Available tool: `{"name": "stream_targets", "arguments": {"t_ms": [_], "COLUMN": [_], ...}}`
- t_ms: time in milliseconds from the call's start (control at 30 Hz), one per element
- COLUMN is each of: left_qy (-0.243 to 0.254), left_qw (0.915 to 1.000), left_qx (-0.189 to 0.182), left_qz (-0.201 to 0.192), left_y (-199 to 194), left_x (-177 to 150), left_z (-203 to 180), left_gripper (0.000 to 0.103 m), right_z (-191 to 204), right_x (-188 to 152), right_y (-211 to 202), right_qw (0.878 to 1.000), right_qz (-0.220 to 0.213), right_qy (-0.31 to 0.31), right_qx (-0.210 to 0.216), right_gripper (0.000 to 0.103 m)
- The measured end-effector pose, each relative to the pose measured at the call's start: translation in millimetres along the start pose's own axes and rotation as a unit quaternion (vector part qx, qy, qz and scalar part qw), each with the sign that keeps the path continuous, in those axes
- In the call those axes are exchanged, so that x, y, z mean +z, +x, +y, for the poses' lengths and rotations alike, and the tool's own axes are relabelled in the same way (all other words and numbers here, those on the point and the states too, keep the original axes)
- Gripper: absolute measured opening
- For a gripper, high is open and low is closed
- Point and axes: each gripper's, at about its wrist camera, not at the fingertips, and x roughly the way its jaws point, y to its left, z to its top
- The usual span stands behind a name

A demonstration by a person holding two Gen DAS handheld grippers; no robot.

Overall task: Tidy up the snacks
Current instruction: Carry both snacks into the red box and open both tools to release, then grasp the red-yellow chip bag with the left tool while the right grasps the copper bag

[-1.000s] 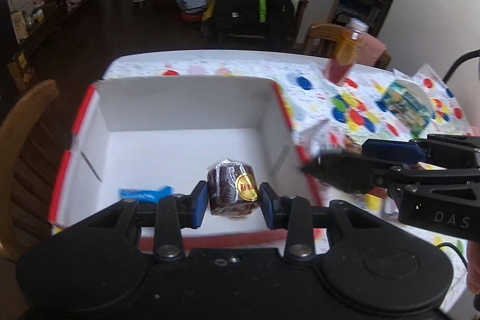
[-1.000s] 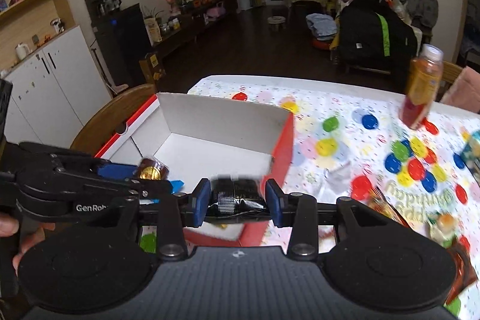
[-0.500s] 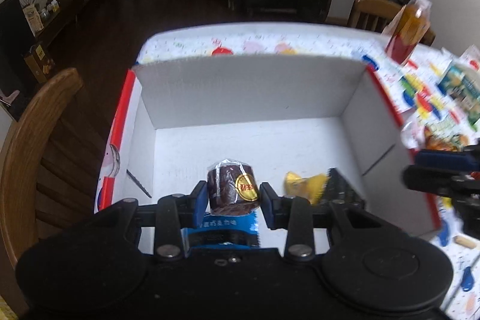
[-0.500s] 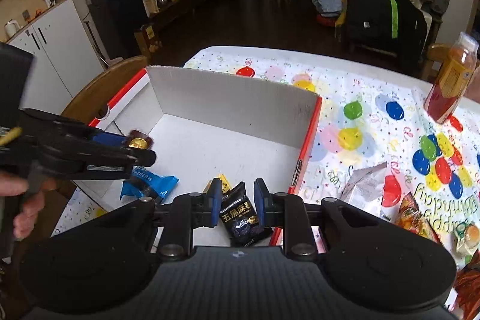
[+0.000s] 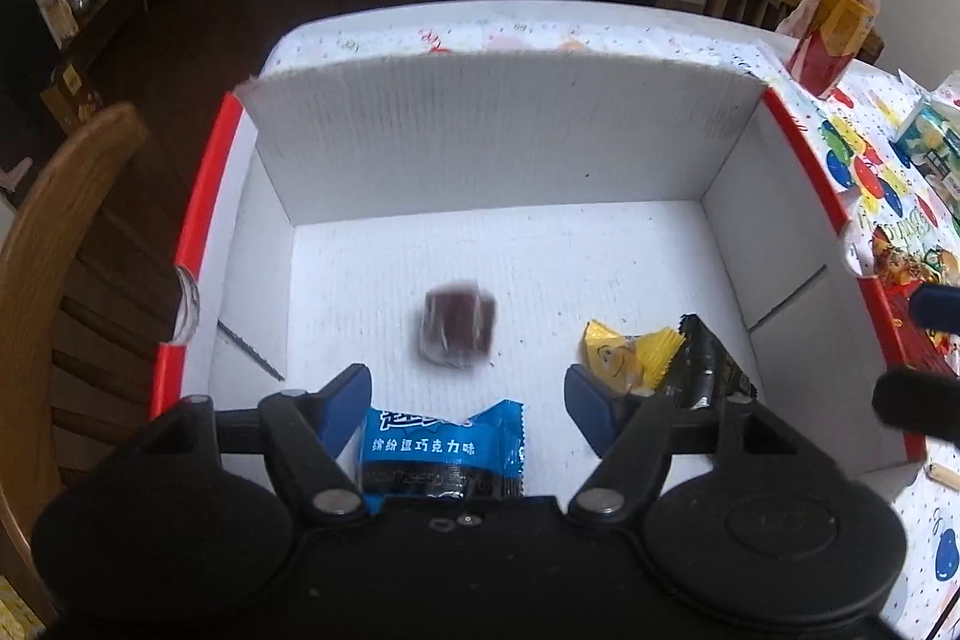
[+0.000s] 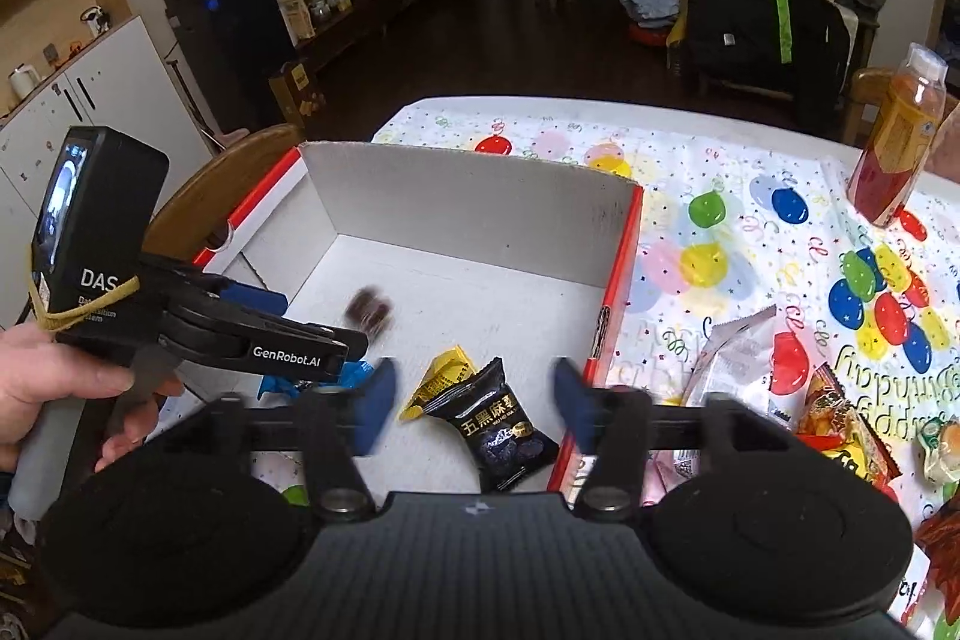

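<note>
Jaws of the left gripper (image 5: 468,394), clamped on the brown wrapped snack (image 5: 457,331) a moment ago, now gape wide, the snack blurred mid-drop just ahead inside the box (image 5: 504,142), while the right gripper (image 6: 471,400), likewise wide, has shed its black packet (image 6: 501,430)—more snacks await.

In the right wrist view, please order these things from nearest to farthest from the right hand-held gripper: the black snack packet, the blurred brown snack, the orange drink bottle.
1. Black snack packet: inside the box, just ahead of the right hand-held gripper, between its open fingers.
2. Brown snack: deeper in the box, to the left, blurred.
3. Orange drink bottle: far right on the tablecloth.
</note>
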Motion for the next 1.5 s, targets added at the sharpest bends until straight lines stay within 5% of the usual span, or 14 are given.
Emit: {"name": "stream_targets", "arguments": {"t_ms": [500,700,867,1167,1500], "left_qy": [0.019,0.022,0.032,0.082,0.118], "left_qw": [0.9957,0.9832,0.9734,0.9737,0.9724], "left_qx": [-0.034,-0.079,-0.12,-0.113,-0.131], "left_qz": [-0.084,-0.163,-0.193,-0.18,-0.152], "left_y": [-76.2,-115.8,-131.3,-110.3,-77.0], "left_x": [-13.9,2.9,14.8,4.8,2.4], "left_z": [-21.5,-56.6,-100.2,-176.8,-238.9], "left_gripper": [0.089,0.099,0.103,0.103,0.103], "right_z": [-35.6,-85.1,-134.6,-207.9,-261.8], "right_x": [-15.0,-17.0,-32.1,-69.4,-96.8], "right_y": [-82.4,-148.5,-186.5,-195.8,-172.9], "right_qw": [0.998,0.993,0.984,0.978,0.979], "right_qz": [-0.051,-0.099,-0.116,-0.098,-0.068], "right_qy": [0.014,0.043,0.052,0.1,0.126], "right_qx": [-0.019,-0.057,-0.121,-0.156,-0.147], "right_gripper": [0.077,0.084,0.084,0.084,0.084]}}
